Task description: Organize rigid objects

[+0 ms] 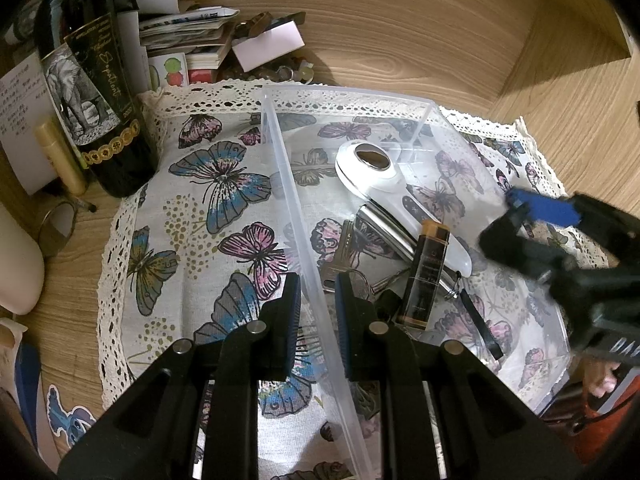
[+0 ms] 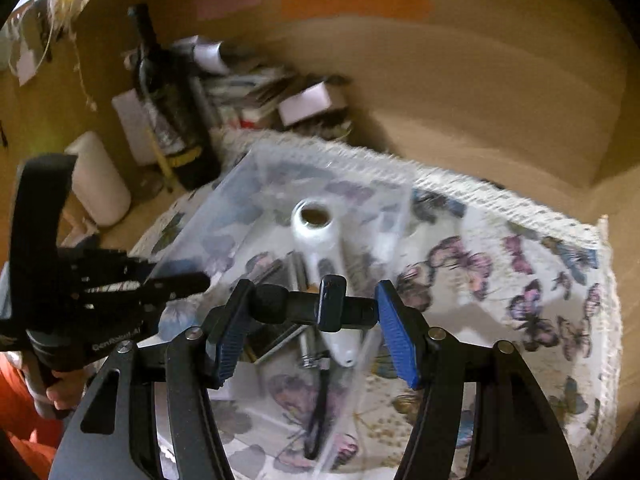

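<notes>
A clear plastic bin (image 1: 344,94) sits on a butterfly cloth (image 1: 208,216). My left gripper (image 1: 316,312) is shut on the bin's near left wall, one finger inside and one outside. In the bin lie a white handheld device with a brown oval window (image 1: 368,168), a silver metal cylinder (image 1: 384,224), a dark tube with an orange cap (image 1: 426,276), keys (image 1: 344,256) and a black strap (image 1: 480,320). My right gripper (image 2: 310,320) hovers over the bin (image 2: 256,184), shut on a black rod-shaped object (image 2: 332,308) held crosswise between its blue pads. It shows blurred at the right (image 1: 520,220).
A dark wine bottle (image 1: 92,92) stands left of the cloth, with a yellow tube (image 1: 60,160) and a metal ring (image 1: 58,232) beside it. Stacked papers and small boxes (image 1: 200,40) crowd the back left. A white bottle (image 1: 16,264) is at the left edge. Wooden walls close the back.
</notes>
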{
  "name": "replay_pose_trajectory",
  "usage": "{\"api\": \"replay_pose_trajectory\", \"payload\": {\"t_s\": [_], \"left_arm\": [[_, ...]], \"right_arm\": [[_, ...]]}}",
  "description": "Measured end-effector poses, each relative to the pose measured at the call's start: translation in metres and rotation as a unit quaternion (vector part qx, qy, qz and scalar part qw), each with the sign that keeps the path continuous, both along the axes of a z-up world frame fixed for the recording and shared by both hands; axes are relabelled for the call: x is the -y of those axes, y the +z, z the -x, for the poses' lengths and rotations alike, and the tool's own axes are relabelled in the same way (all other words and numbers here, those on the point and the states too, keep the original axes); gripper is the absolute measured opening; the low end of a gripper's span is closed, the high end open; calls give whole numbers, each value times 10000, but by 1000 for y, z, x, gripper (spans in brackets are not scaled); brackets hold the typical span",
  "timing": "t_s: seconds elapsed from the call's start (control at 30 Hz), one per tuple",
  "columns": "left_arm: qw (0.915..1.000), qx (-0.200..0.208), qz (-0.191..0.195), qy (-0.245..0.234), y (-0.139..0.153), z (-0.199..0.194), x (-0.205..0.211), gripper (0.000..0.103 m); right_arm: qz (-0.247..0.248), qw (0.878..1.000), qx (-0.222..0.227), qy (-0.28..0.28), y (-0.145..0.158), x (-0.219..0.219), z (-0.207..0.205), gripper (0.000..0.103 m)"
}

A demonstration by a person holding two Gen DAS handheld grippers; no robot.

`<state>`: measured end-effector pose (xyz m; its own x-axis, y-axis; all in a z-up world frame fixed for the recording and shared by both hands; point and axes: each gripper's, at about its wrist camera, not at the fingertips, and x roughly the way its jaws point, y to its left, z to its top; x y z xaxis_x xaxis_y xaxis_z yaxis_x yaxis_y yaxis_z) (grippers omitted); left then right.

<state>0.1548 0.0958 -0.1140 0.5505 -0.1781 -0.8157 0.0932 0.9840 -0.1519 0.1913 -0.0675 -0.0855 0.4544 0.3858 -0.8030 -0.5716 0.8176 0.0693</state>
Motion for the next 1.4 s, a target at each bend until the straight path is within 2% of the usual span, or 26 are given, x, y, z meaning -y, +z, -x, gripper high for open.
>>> {"api": "replay_pose_trajectory", "payload": {"t_s": [0.27, 0.37, 0.43, 0.6, 0.77, 0.87, 0.93, 1.07, 1.23, 1.3, 1.4], "left_arm": [[9999, -66, 73, 132, -1, -2, -3, 16], [9998, -53, 79, 199, 2, -3, -4, 16], [9997, 11, 26, 256, 7, -2, -5, 16], [9968, 523, -343, 493, 32, 9, -1, 16], [9898, 1245, -468, 515, 71, 35, 11, 16], [9836, 1661, -484, 512, 89, 52, 21, 28], [9768, 2017, -514, 507, 101, 68, 30, 46], [9637, 2575, -521, 473, 118, 95, 42, 64], [9449, 3200, -488, 490, 136, 128, 54, 94], [9393, 3363, -469, 502, 141, 138, 57, 97], [9351, 3477, -436, 531, 145, 147, 59, 99]], "right_arm": [[-35, 9999, -143, 78, -3, -1, -2, 60], [-56, 10000, 26, 71, 6, 2, 2, 70], [-60, 9996, 285, 4, 15, 6, 8, 81], [-286, 9974, 655, -92, 39, 21, 19, 82], [-592, 9919, 1073, -343, 66, 42, 34, 84], [-746, 9858, 1431, -468, 82, 52, 49, 93], [-827, 9807, 1681, -557, 91, 58, 60, 103], [-986, 9711, 2070, -659, 108, 70, 82, 103], [-1211, 9638, 2254, -754, 121, 82, 100, 103], [-1232, 9604, 2372, -789, 124, 86, 107, 103], [-1289, 9557, 2516, -823, 128, 92, 117, 103]]}}
